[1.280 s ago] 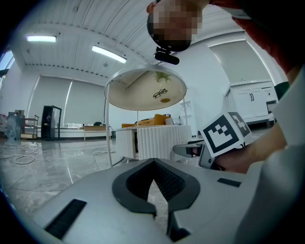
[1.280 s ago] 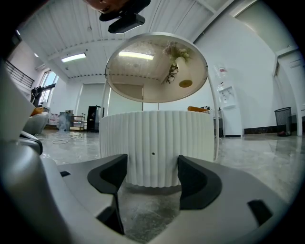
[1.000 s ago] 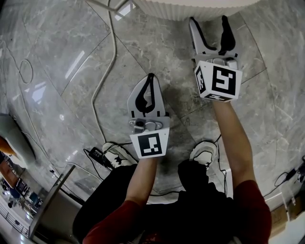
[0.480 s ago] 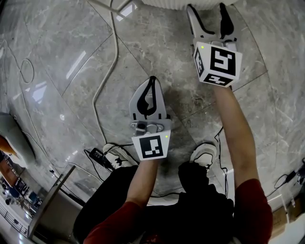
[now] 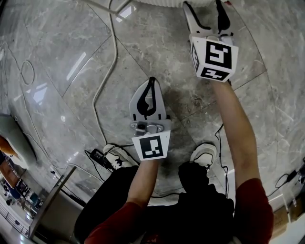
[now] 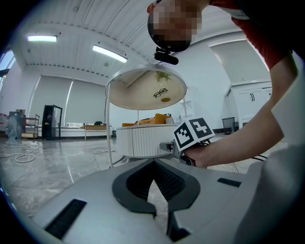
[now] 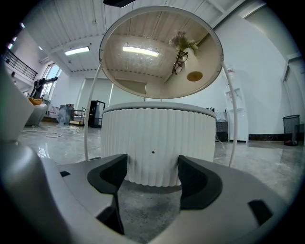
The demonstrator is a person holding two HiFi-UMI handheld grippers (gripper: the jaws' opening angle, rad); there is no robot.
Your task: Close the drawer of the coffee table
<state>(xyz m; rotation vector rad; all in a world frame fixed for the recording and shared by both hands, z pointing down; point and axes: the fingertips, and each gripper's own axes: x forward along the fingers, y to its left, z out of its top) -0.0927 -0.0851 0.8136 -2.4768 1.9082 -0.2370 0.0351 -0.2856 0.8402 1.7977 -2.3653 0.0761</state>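
The ribbed white drawer front (image 7: 157, 143) of the round coffee table (image 6: 143, 141) stands at the far side, just beyond the right gripper (image 7: 151, 178), whose jaws are spread with nothing between them. The front looks stiff and smooth and will probably slide lightly, so I would push flat on its middle. The left gripper (image 5: 150, 88), its jaws pressed together and empty, hangs nearer over the floor (image 5: 71, 57).

In the head view the coffee table (image 5: 164, 2) is being cut off by the top edge — only a strip of its ribbed white wall is being shown — and the jaw tips of the right gripper (image 5: 202, 5) are being clipped there too. In the right gripper view no drawer seam is being made out on that wall, and its lower corners are being covered by the jaws.
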